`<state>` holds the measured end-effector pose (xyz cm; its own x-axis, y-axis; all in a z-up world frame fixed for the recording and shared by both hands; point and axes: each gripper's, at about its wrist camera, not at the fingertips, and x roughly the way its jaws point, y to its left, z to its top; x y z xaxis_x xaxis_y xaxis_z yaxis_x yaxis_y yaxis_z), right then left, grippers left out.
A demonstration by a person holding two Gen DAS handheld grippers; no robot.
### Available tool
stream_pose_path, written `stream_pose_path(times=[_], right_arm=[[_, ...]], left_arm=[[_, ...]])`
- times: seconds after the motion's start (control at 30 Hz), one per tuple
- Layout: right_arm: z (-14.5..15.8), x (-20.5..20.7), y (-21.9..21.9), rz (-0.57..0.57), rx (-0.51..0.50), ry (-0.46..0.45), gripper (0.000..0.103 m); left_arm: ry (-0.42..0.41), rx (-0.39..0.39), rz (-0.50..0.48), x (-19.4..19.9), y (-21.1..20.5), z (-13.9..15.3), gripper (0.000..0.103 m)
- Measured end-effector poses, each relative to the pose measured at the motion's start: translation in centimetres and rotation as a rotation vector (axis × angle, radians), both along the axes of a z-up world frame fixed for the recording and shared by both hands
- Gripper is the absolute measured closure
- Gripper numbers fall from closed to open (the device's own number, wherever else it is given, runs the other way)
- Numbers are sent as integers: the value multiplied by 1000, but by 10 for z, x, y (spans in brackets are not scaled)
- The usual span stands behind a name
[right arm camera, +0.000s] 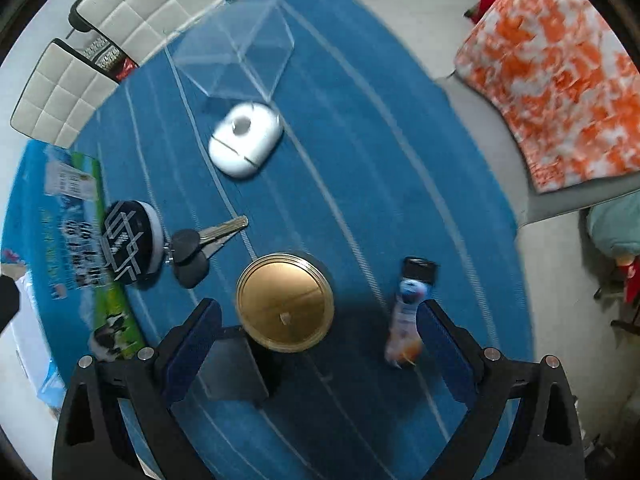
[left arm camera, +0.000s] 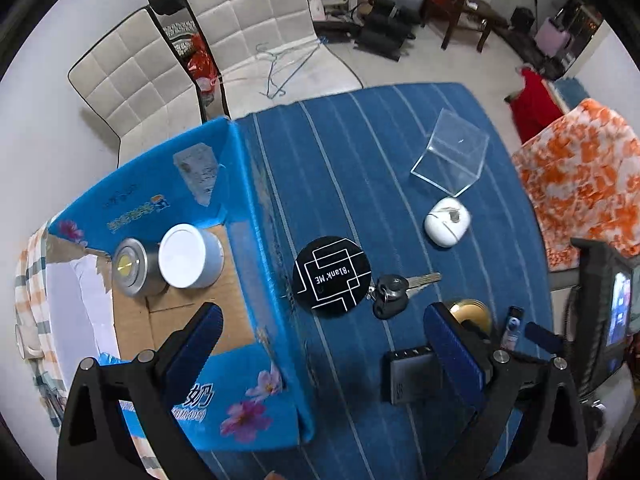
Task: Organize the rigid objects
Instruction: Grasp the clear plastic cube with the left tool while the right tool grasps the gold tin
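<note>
The left gripper (left arm camera: 320,344) hangs above the table with its jaws spread wide and nothing between them; one finger is over the blue box (left arm camera: 248,184), the other over the blue striped cloth (left arm camera: 360,152). Inside the box, on its cardboard floor, a silver tin (left arm camera: 130,268) and a white-lidded jar (left arm camera: 188,256) stand upright, touching each other. Just right of the box wall lies a black round disc (left arm camera: 332,274) with white lines, flat on the cloth. Touching its edge is a bunch of keys (left arm camera: 396,290); the long axis runs sideways, black heads toward the disc, blades pointing away toward the right. Farther off sit a white case (left arm camera: 446,220) and a clear plastic box (left arm camera: 452,156). A grey flat block (left arm camera: 408,376) lies near the right finger.

The right gripper (right arm camera: 320,340) is also wide open and empty, low over the cloth. Between its fingers stands a gold lid (right arm camera: 285,302), seen from above. Beside the right finger lies a small tube (right arm camera: 408,308), its long axis running away from the camera, black cap at the far end. The picture is blurred here.
</note>
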<state>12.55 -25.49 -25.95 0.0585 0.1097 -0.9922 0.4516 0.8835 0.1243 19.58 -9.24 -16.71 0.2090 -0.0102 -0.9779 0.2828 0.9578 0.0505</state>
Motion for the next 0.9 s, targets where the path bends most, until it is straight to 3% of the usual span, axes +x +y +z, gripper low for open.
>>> stream_pose_path(times=[0.2,0.27,0.4,0.5,0.73,0.9], right_arm=[[-37,9,20,55,-13,62,16],[-34,10,29,101,-66,47,35],[-27,10,20,99,-37,60,36],[-4,20,-3,88,-76,17,36],[21,64,-67,27,-148,-36,36],[16,83,-101,-45,-117,-32,36]], left_arm=[[28,48,10,12,-2,-21,0],[38,54,18,16,-2,-25,0],[48,18,38,26,-5,-22,0],[35,-29,28,40,-18,-15,0],[22,-94,-131,93,-90,-11,0],[102,-106,-225,124,-134,-37,0]])
